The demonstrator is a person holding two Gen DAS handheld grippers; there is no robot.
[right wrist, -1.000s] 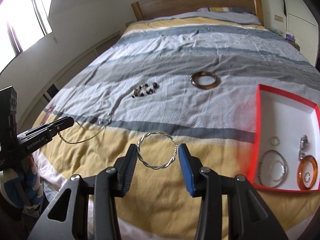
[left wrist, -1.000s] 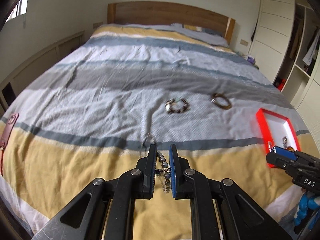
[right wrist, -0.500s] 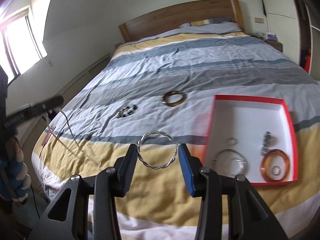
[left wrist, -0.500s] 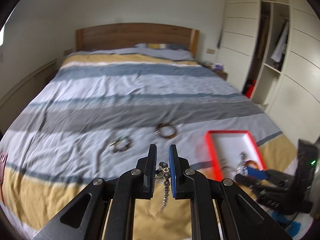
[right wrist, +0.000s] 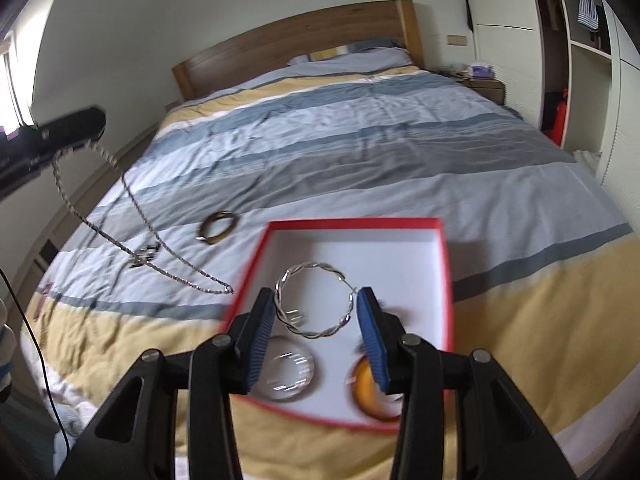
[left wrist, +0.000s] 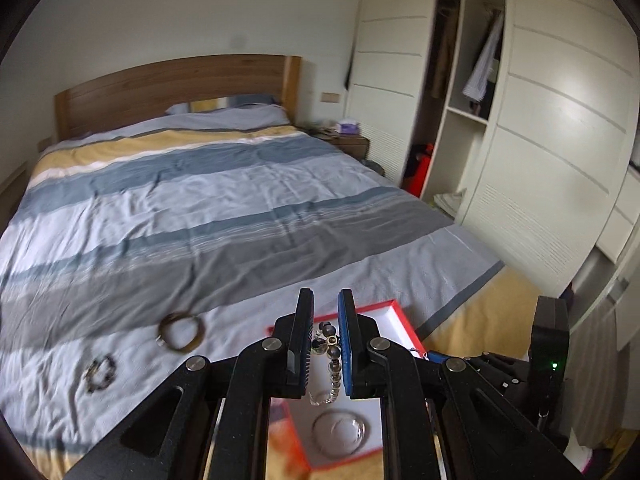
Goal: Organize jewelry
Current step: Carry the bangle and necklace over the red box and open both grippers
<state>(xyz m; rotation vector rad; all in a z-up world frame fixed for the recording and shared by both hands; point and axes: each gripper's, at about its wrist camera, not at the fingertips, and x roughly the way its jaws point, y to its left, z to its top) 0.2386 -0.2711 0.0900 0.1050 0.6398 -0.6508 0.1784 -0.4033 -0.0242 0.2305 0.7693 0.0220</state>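
The beaded necklace is pinched in the left claw, its two fingers drawn close on the beads, and the strand hangs down between them above the red box. In the right wrist view the same chain swings in a long loop from the left claw, up at the left edge of the view, its low end just beside the box's left rim. Over to the right claw: fingers set fairly wide, pressing on either side of a twisted silver bangle, which is held above the white floor of the red box. Down in the box lie a clear bangle and an orange bangle, the orange one partly hidden behind the blue pad of the right finger. The box sits on the striped bed cover, near the foot of the bed. Out on the cover, a brown bangle lies left of the box, apart from it, and in the left wrist view a dark beaded bracelet lies further left, blurred. Behind it all, the wooden headboard and white wardrobe.
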